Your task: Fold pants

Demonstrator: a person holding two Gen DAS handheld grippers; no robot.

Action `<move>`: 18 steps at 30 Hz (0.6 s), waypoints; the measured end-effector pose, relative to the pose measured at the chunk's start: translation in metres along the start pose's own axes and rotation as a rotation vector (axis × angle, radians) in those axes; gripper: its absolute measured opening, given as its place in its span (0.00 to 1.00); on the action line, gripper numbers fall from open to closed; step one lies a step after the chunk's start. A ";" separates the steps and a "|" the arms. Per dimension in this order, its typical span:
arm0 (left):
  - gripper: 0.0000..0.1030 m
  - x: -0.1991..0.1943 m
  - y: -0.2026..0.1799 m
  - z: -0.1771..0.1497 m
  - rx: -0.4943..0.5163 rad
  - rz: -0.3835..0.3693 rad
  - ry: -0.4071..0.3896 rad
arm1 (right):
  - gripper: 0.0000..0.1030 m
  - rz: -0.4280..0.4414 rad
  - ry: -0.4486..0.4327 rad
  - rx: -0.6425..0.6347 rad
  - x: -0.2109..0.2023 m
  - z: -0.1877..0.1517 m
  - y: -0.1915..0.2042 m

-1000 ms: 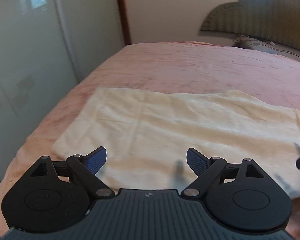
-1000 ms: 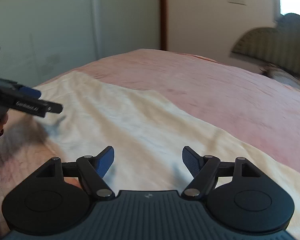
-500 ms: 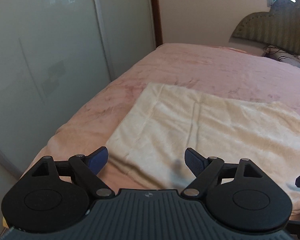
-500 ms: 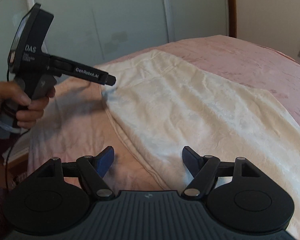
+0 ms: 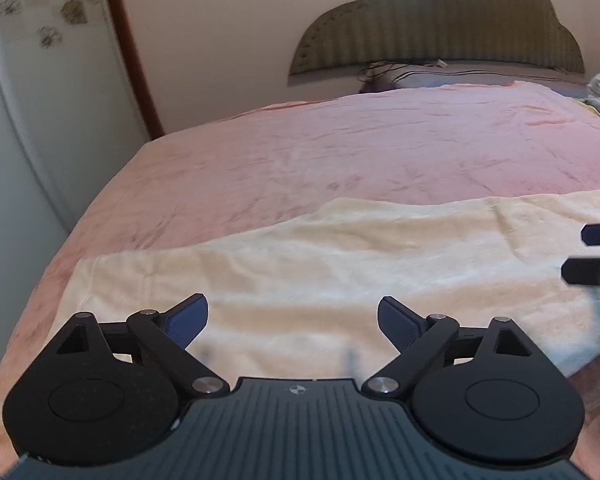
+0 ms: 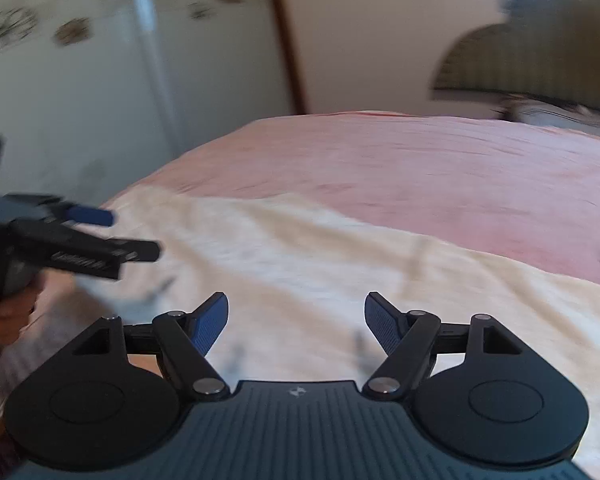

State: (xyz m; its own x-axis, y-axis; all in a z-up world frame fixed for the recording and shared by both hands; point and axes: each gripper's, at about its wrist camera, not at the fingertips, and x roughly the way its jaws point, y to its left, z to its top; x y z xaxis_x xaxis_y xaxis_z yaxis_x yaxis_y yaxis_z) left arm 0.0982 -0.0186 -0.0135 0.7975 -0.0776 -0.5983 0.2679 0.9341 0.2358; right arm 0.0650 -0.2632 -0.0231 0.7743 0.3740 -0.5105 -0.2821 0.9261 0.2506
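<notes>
Pants: a cream, soft-napped pair of pants [image 5: 340, 272] lies flat along the near edge of the bed, a long pale band running left to right; a faint lengthwise crease shows, so it appears already doubled once.
Bed: a pink, faintly leaf-patterned bedspread [image 5: 340, 160] carries the pants; bare pink cloth lies beyond them toward the headboard.
Left hand-held gripper: the left hand-held gripper [image 5: 292, 316] hovers over the left part of the pants, jaws spread wide and having just been opening, nothing between the blue pads.
Right hand-held gripper: the right hand-held gripper [image 6: 296, 320] hovers over the pants farther right, jaws apart and empty.
Step in hand: judged as the approach to a fresh grasp before the next fold.
Doing it well: lower each pad pair onto the near edge, pinch every layer together, lift both ends level and carry them across so the edges meet squarely; a one-layer pinch would likely peel the fold open.
Hidden, left wrist view: the right end of the pants runs out of frame; only two dark finger tips of the other gripper show at the right border.
Hidden, right wrist view: motion blur softens the whole picture; the person's hand [image 6: 4, 316] is cut by the left border.
Unclear: waistband and hem ends cannot be told apart; the layer count is uncertain.
Surroundings: a scalloped olive ribbed headboard [image 5: 440, 20] and pale wardrobe doors [image 5: 40, 120] stand behind.
</notes>
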 end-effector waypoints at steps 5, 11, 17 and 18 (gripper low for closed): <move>0.92 0.012 -0.071 0.003 0.156 -0.117 -0.021 | 0.80 -0.237 -0.018 0.184 -0.047 -0.028 -0.077; 0.86 0.022 -0.118 -0.013 0.276 -0.242 0.038 | 0.81 -0.323 -0.145 0.380 -0.122 -0.077 -0.124; 0.88 0.029 -0.145 -0.001 0.280 -0.236 -0.004 | 0.81 -0.414 -0.211 0.664 -0.178 -0.115 -0.178; 0.88 0.031 -0.151 -0.001 0.286 -0.246 0.005 | 0.81 -0.395 -0.215 0.707 -0.179 -0.121 -0.183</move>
State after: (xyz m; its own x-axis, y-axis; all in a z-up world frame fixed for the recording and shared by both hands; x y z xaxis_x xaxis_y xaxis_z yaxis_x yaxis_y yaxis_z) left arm 0.0823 -0.1614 -0.0682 0.6884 -0.2851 -0.6669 0.5916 0.7526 0.2890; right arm -0.0910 -0.4935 -0.0772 0.8529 -0.0558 -0.5191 0.3993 0.7103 0.5797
